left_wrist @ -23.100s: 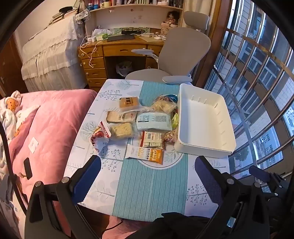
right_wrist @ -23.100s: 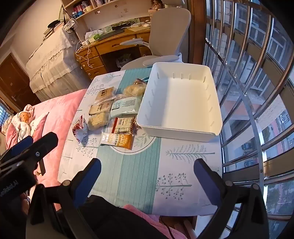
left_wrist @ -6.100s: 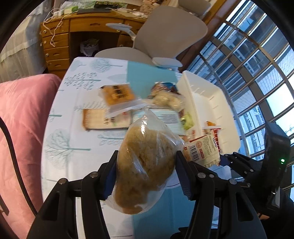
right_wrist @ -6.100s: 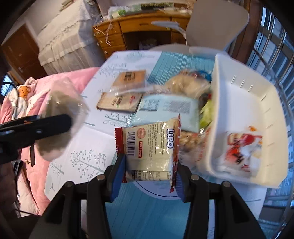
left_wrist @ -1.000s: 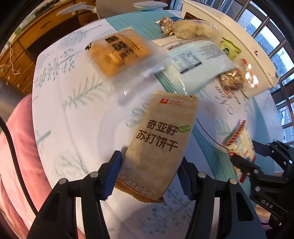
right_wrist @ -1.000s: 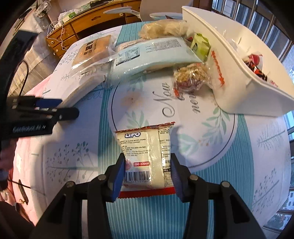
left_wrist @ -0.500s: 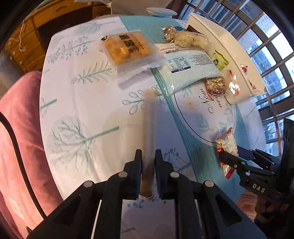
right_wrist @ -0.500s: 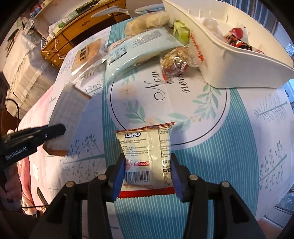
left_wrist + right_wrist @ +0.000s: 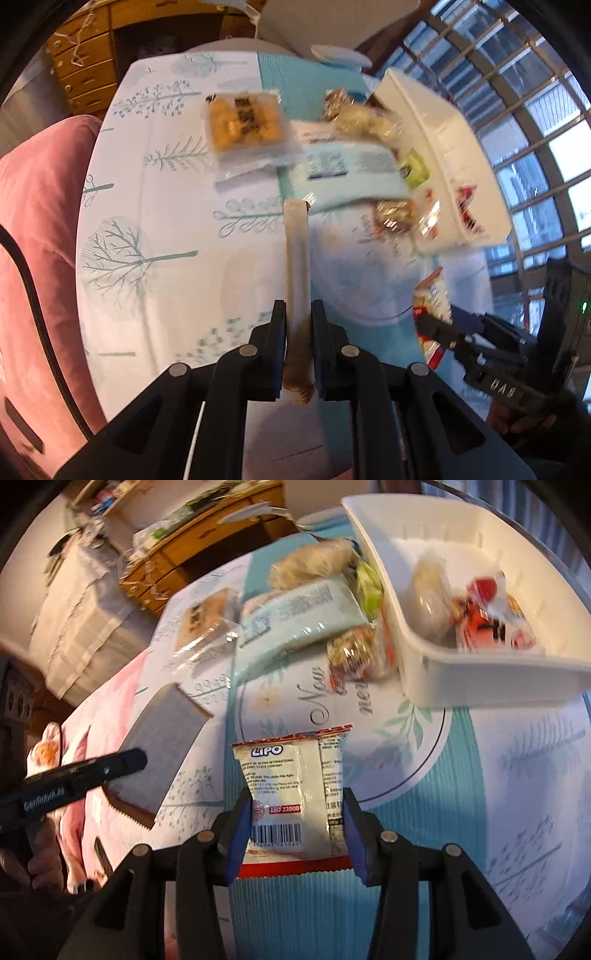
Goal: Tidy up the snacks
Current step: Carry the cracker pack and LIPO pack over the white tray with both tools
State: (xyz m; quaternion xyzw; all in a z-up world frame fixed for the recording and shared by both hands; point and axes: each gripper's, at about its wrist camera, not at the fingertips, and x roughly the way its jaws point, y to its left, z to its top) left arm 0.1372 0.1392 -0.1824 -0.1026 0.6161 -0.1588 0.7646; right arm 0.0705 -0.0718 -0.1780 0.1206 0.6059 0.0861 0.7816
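Two snacks are up in the air over the table (image 9: 155,229). My left gripper (image 9: 297,314) squeezes the brown cracker pack (image 9: 296,273) edge-on, and it sticks out past the tips. My right gripper (image 9: 297,819) pinches the LIPO pack (image 9: 295,786) by its sides, above the table's near edge. The white bin (image 9: 436,664) sits at the far right corner with a few snacks inside.
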